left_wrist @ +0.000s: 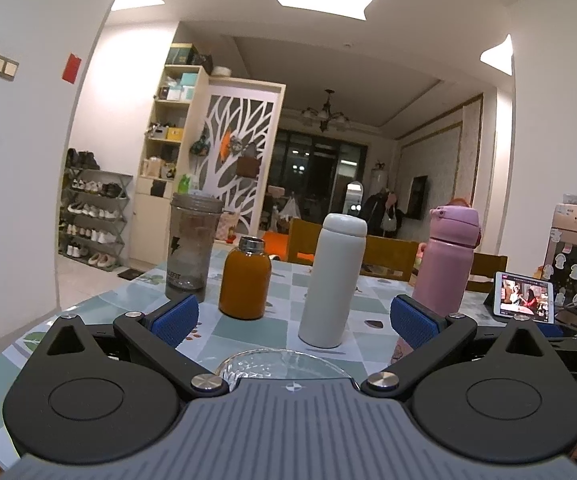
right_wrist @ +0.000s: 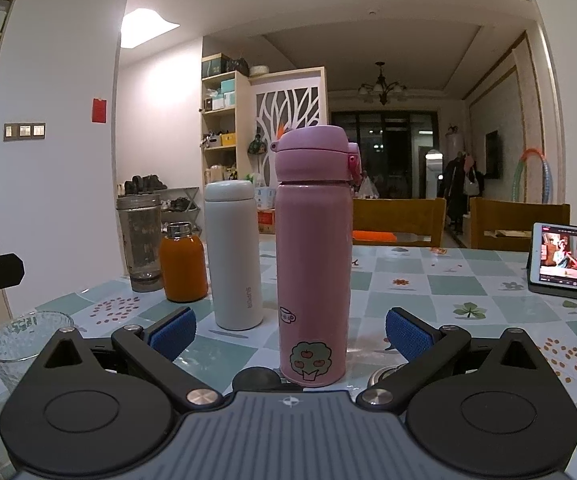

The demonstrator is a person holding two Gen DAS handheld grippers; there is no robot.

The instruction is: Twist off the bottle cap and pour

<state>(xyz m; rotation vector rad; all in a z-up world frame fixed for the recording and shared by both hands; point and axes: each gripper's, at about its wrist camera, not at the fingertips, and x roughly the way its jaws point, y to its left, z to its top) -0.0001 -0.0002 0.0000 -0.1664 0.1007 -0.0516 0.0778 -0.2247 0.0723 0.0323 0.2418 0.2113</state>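
Four bottles stand on the table: a grey shaker (left_wrist: 190,244), an orange bottle (left_wrist: 245,280) with no cap on its metal neck, a white flask (left_wrist: 334,280) and a pink flask (left_wrist: 446,256). My left gripper (left_wrist: 294,322) is open and empty, just in front of the white flask. A clear glass (left_wrist: 284,362) sits right under it. My right gripper (right_wrist: 290,334) is open, with the pink flask (right_wrist: 314,248) standing between its fingers without touching. The glass (right_wrist: 24,344) is at its left. A black cap (right_wrist: 256,378) and a metal piece (right_wrist: 382,374) lie by the pink flask's base.
A tablet (right_wrist: 570,258) showing video stands at the table's right side (left_wrist: 522,296). Wooden chairs (right_wrist: 400,216) line the far edge. A water dispenser (left_wrist: 576,248) stands at the right. The table has a checkered cloth (right_wrist: 468,280).
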